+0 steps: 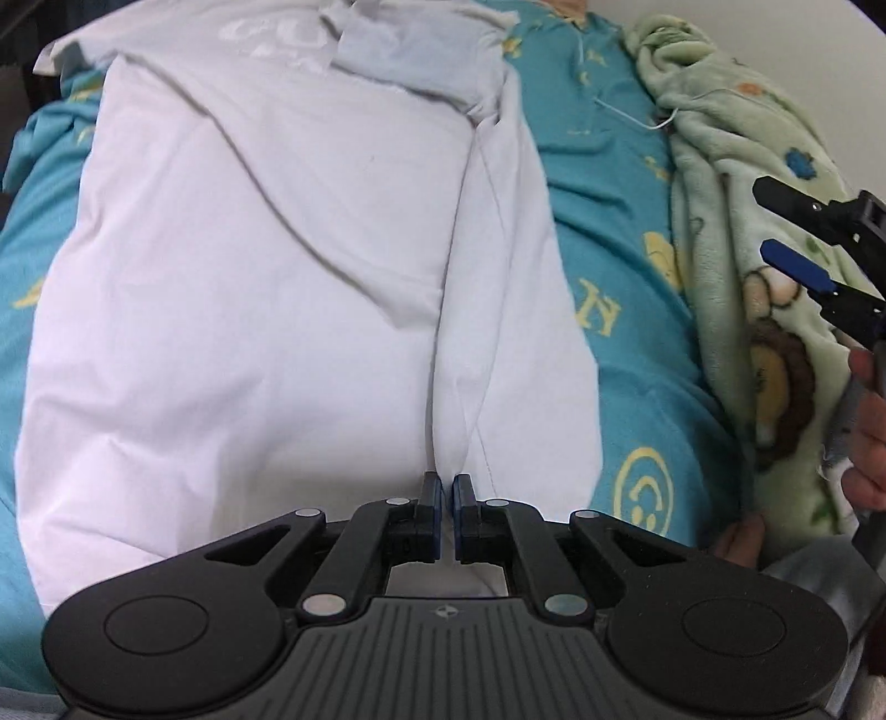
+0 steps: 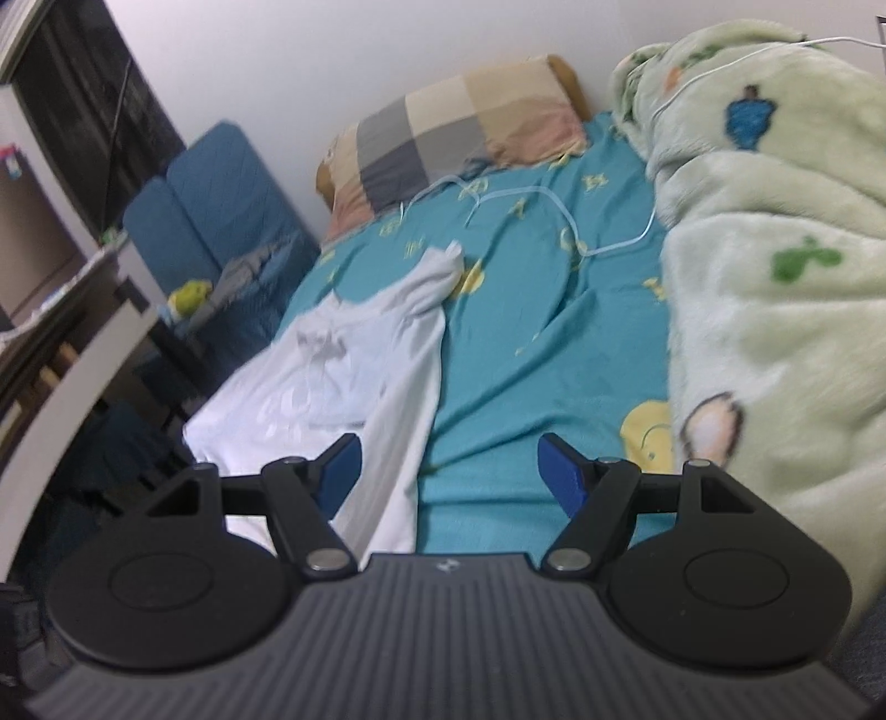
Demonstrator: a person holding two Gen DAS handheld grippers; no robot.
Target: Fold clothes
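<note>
Your left gripper [image 1: 447, 493] pinched a fold of the white shirt [image 1: 266, 288], shirt spread on the teal sheet [image 1: 620, 310], your right gripper [image 2: 449, 471] held fingers apart beside the green blanket [image 2: 775, 288].

The teal sheet [image 1: 620, 232] carried yellow prints: one letter that read "N" [image 1: 598, 311] and a smiley face [image 1: 645, 487]. The white shirt [image 1: 266, 288] bore a pale print [image 1: 271, 36] near its top, too faint to read.
</note>
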